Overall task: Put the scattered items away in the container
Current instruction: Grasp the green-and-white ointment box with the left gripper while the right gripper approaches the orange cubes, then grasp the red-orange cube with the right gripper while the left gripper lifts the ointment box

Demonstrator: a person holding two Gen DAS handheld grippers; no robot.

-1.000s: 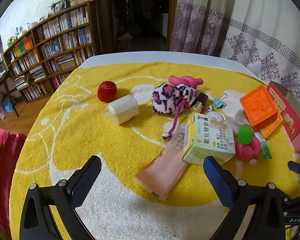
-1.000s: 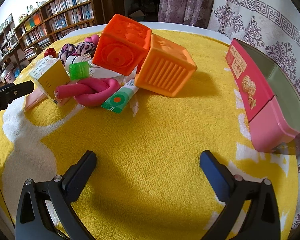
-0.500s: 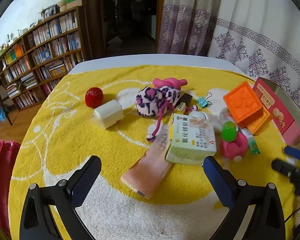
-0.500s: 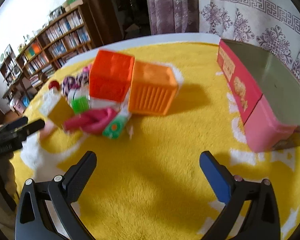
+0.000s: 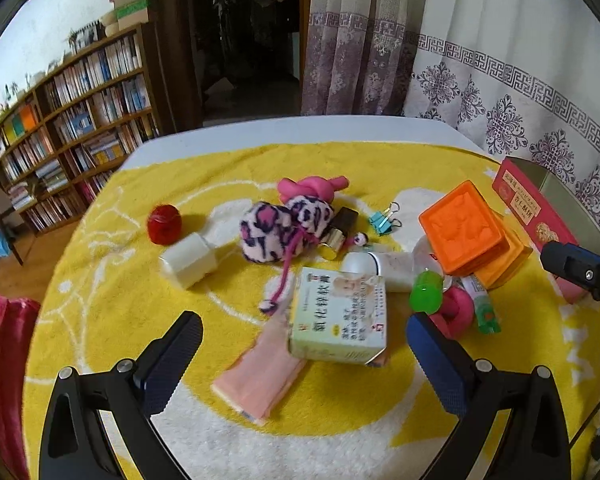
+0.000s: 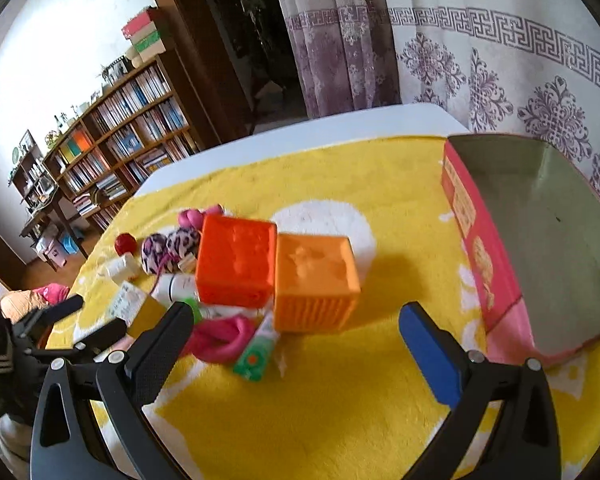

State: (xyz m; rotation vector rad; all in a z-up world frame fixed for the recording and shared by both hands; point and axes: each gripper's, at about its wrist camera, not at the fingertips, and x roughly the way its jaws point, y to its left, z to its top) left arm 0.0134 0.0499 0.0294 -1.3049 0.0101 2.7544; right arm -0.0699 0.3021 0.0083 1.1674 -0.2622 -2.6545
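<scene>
Both grippers have pulled back and higher above the bench, wide and empty.
Right gripper (image 6: pixel 292 328) faces the orange blocks (image 6: pixel 276 272); nothing sits in the red box (image 6: pixel 540 240) yet; next, close on one block.

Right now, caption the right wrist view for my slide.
Open right gripper faces two orange blocks, red container empty beside.

Both wrist views look forward and down over the yellow-covered tabletop (image 5: pixel 112 300) from above its near side, the left one close over the medicine box (image 5: pixel 338 314), the right one facing the orange cubes (image 6: pixel 276 276), which appear in both views along with the bookshelf (image 6: pixel 132 148).
</scene>
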